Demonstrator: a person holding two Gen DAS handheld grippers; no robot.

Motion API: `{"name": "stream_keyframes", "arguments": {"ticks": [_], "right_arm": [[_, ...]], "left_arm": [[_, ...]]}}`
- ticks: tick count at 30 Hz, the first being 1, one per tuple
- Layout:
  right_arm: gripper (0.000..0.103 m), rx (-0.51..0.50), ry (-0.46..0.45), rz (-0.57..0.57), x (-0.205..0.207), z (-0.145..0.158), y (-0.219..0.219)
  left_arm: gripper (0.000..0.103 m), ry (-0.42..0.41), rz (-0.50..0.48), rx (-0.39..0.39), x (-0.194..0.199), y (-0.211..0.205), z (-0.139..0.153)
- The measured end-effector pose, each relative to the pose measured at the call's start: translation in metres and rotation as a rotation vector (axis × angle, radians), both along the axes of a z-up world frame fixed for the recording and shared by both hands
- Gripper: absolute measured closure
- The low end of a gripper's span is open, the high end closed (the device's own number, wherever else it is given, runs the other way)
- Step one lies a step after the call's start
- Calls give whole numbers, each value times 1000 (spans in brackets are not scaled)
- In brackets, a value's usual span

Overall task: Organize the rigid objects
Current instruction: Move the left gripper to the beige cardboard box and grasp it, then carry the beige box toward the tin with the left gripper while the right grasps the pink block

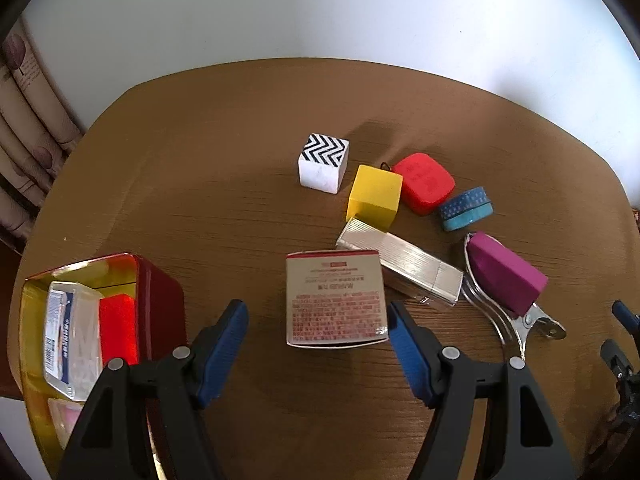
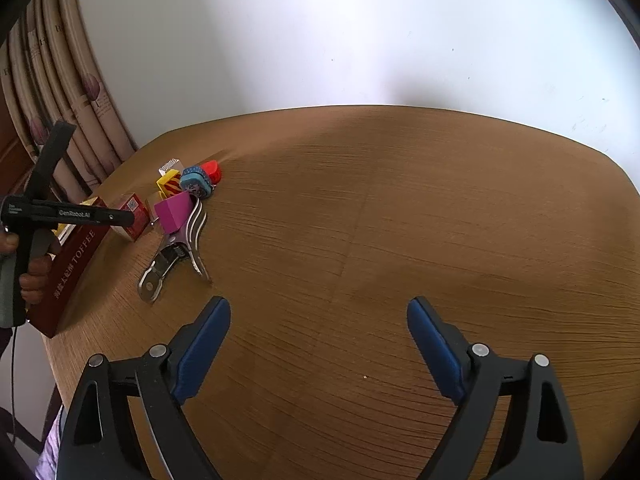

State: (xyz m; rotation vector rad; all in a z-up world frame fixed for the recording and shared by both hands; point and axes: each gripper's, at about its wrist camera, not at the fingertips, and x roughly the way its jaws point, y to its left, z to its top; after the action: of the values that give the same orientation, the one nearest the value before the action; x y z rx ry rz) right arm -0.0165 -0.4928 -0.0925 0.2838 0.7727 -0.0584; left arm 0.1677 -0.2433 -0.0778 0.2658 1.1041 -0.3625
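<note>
The red tin (image 1: 160, 304) is cut off at the lower left; print on the white carton (image 1: 336, 300) cannot be read.

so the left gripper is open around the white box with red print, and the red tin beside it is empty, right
Not quite. The left gripper is open around the white box with red print, but the red tin isn't empty: the left wrist view shows a clear packet and a red block inside it.
</note>
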Motion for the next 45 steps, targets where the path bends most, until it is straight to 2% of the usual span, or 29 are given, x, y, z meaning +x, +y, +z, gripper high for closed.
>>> {"name": "stream_keyframes", "arguments": {"ticks": [1,2,8,13,16,17,20,23,32,36,38,44,45], "right_arm": [[14,1,0,0,-2,0,0],[14,1,2,0,-2,0,0],[14,5,8,-6,-3,0,-1],[14,12,-43,-6,-9,6,-2],[15,16,-77,53,-9,16,9],[19,13,-81,85,-5,21,16],[23,-42,-109,198,11,40,48],[45,-75,-94,279,33,50,75],[46,-79,-11,342,88,54,110],[61,-93,36,374,103,46,117],[61,-113,51,380,108,43,121],[61,-90,77,387,121,36,122],[67,-100,90,388,124,34,123]], "left_arm": [[43,-2,-1,-10,0,2,-2],[59,9,-1,-14,1,1,-6],[59,5,34,-69,-11,10,-7],[59,-15,25,-83,-60,15,-2],[59,13,40,-115,-86,25,-5],[59,21,44,-123,-91,28,-6],[59,11,58,-114,-110,35,-8],[59,8,55,-115,-119,39,-7],[58,-21,17,-135,-132,49,12],[58,-23,11,-133,-135,54,16],[58,-22,8,-130,-132,53,14],[58,-17,9,-130,-131,52,11],[58,-14,8,-131,-130,52,10]]}}
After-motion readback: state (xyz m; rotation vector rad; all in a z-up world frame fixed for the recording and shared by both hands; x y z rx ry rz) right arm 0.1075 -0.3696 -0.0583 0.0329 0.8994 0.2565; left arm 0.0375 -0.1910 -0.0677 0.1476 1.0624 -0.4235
